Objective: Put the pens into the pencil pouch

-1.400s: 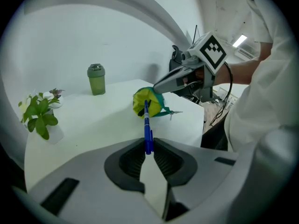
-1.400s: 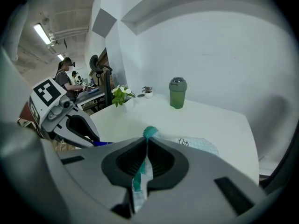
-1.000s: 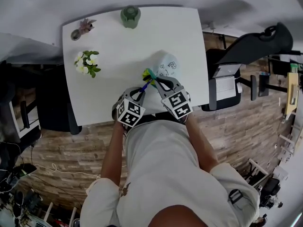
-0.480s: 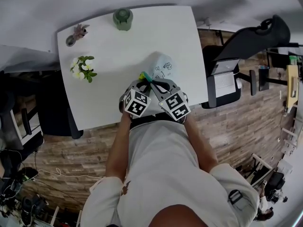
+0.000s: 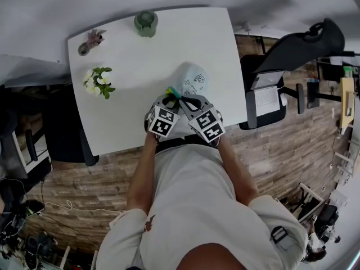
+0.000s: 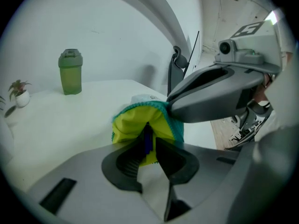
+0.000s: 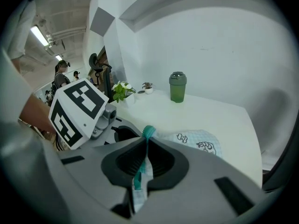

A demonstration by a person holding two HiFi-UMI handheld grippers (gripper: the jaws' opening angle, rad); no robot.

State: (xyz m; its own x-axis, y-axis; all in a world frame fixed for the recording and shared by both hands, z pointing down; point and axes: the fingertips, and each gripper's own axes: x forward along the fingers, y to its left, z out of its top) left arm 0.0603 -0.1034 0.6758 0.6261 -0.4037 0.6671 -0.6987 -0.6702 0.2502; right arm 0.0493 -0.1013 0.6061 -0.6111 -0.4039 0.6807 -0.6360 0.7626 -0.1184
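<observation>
Blue pen between left gripper's just-opening jaws

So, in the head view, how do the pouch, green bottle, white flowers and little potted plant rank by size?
Largest: pouch.
Then white flowers and green bottle, about alike.
Smallest: little potted plant.

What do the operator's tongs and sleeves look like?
Left tongs and right tongs: grey moulded shells, dark ribbed pads, each topped by a white cube with black square markers. No cables visible. Person wears a pale shirt, forearms uncovered.
</observation>
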